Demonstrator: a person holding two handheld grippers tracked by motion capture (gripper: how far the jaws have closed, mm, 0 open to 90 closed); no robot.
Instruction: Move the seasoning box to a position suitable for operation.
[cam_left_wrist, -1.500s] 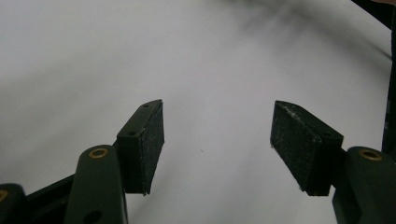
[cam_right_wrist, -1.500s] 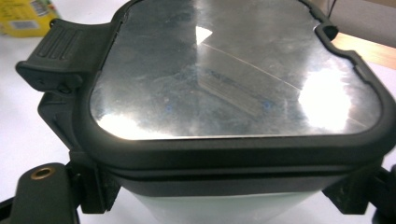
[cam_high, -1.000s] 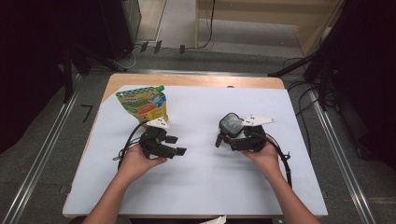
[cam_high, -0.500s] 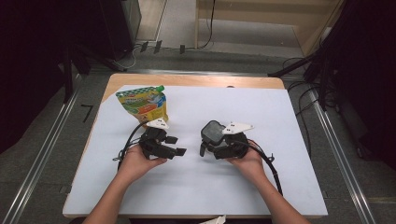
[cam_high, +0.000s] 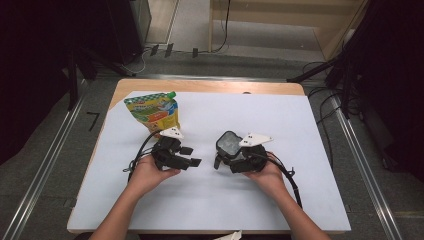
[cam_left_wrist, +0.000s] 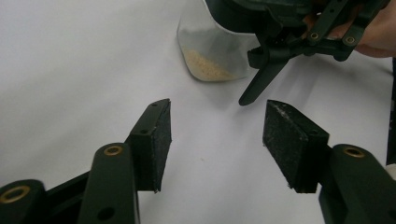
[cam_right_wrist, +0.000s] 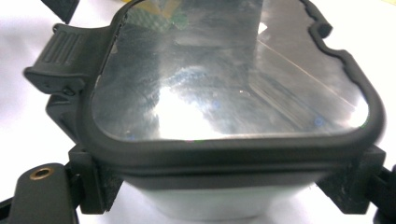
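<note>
Right gripper (cam_high: 223, 156) is clamped on a clear container (cam_high: 229, 144) with a dark-rimmed lid; in the right gripper view its pads (cam_right_wrist: 98, 184) press the container's (cam_right_wrist: 233, 107) two sides just under the rim. A latch tab (cam_right_wrist: 60, 56) sticks out from the lid's left edge there. Since a second ago this gripper and the container have come leftward across the worktop (cam_high: 310, 130), from right of centre to near the middle, close to the left gripper (cam_high: 192, 156); most of that shift came in the first half of the second.

Left gripper sits where it was, resting low on the white sheet, jaws apart with nothing between them. They have just been closing somewhat, yet a clear gap remains between the pads (cam_left_wrist: 156, 140). In the left gripper view the container (cam_left_wrist: 205, 51) lies ahead of the jaws, a thin layer of pale grains in its bottom, with the right gripper (cam_left_wrist: 280, 60) around it.

A green and yellow pouch (cam_high: 152, 111) stands at the worktop's far left, behind the left gripper, unmoved.
</note>
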